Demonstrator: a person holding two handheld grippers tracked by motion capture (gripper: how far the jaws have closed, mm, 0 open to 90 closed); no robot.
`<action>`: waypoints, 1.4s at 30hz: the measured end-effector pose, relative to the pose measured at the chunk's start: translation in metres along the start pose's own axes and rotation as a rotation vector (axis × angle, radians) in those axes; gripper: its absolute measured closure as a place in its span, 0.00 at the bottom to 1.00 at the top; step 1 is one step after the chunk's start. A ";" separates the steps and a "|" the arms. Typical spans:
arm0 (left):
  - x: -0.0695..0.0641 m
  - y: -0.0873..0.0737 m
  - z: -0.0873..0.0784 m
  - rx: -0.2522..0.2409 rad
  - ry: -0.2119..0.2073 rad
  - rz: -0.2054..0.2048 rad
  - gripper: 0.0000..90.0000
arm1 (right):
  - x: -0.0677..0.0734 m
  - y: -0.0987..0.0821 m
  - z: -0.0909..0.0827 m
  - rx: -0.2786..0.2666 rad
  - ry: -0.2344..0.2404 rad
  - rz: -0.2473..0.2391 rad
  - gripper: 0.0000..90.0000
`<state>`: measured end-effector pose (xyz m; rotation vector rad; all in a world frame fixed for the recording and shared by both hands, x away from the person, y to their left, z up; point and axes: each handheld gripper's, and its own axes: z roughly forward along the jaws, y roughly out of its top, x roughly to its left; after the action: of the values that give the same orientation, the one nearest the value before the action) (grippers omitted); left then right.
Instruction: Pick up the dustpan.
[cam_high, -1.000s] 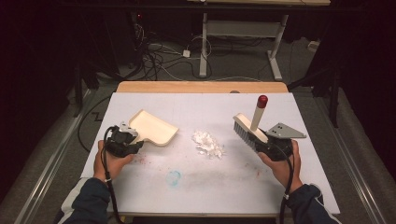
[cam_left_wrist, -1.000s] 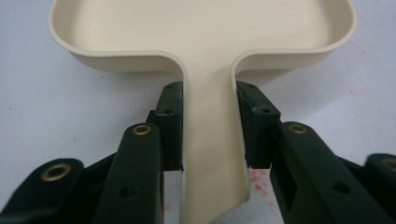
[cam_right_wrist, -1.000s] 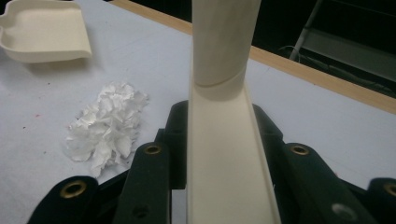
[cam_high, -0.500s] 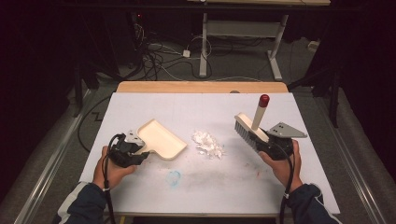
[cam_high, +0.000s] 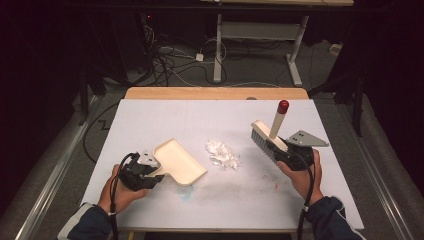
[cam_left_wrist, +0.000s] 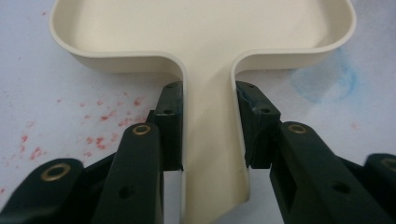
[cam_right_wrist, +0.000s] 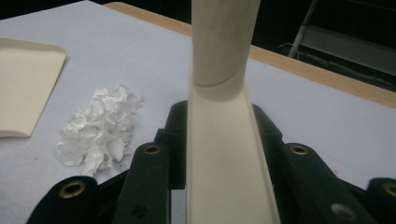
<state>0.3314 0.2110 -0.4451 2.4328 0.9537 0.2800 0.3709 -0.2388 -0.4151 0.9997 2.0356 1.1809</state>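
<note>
High view. Desk (cam_high: 150, 120), white-topped, is carrying three items. Left tongs (cam_high: 150, 175), sitting near the front left corner, are clamping the handle of a cream dustpan (cam_high: 180, 162); the pan is lying flat with its long axis running from the tongs toward the desk's middle, open lip facing right. Pile of white paper shreds (cam_high: 222, 154) is lying mid-desk, just beside that lip and between the two tools. Right tongs (cam_high: 287, 152), toward the right edge, are gripping a cream hand brush (cam_high: 267, 140), bristles hanging to the right of the pile, red-capped handle tilting up and away. Both tools are standing close to the pile, the dustpan slightly closer.

Left gripper view. Jaws are pressing both sides of the dustpan (cam_left_wrist: 201, 42) handle; the tray is holding nothing.

Right gripper view. Jaws are closing on the brush (cam_right_wrist: 224, 140) back; shreds (cam_right_wrist: 100, 128) are lying to the left, dustpan (cam_right_wrist: 25, 84) beyond them.
</note>
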 end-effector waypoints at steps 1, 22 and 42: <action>-0.001 0.001 0.000 0.000 -0.005 0.006 0.71 | 0.000 0.001 0.000 0.000 -0.001 0.007 0.75; -0.010 0.003 0.007 0.010 -0.042 0.040 0.71 | -0.007 0.022 0.039 -0.085 -0.041 0.104 0.75; -0.012 0.004 0.011 0.022 -0.052 0.050 0.71 | 0.035 0.013 0.098 0.025 -0.001 0.043 0.75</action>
<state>0.3287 0.1960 -0.4527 2.4739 0.8785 0.2237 0.4317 -0.1609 -0.4509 1.0601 2.0424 1.1798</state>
